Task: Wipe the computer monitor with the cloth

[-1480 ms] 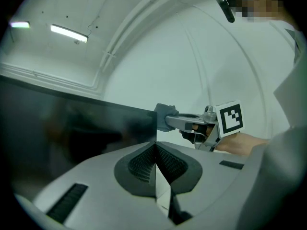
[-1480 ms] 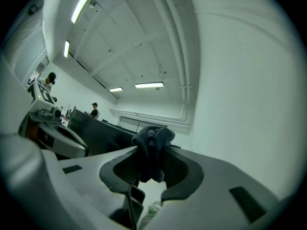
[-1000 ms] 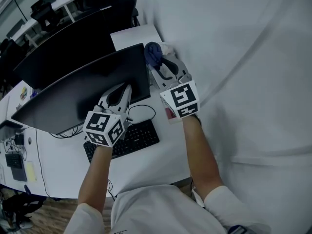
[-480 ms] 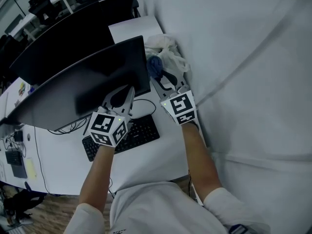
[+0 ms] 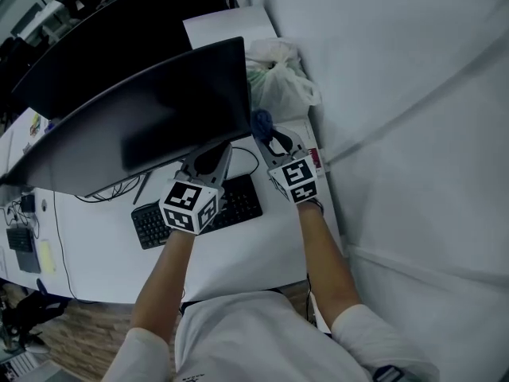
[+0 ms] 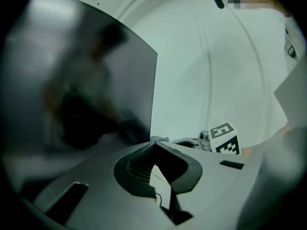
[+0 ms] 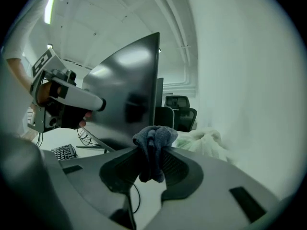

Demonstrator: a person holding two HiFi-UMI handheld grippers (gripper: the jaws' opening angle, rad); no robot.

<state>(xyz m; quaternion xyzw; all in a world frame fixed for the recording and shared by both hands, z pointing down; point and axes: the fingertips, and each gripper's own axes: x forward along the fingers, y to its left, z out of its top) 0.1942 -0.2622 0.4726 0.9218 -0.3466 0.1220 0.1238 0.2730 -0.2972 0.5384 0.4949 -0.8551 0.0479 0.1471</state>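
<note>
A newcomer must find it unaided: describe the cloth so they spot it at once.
Start at the big dark monitor on the white desk and go to its right edge. There the right gripper pinches the cloth, a small bunched blue-grey wad, dark and fuzzy, unlike the pale plastic bag beyond it.

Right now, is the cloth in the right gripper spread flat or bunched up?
Bunched up. The cloth is a crumpled wad pinched in the jaws of the right gripper; no flat part is spread out.
</note>
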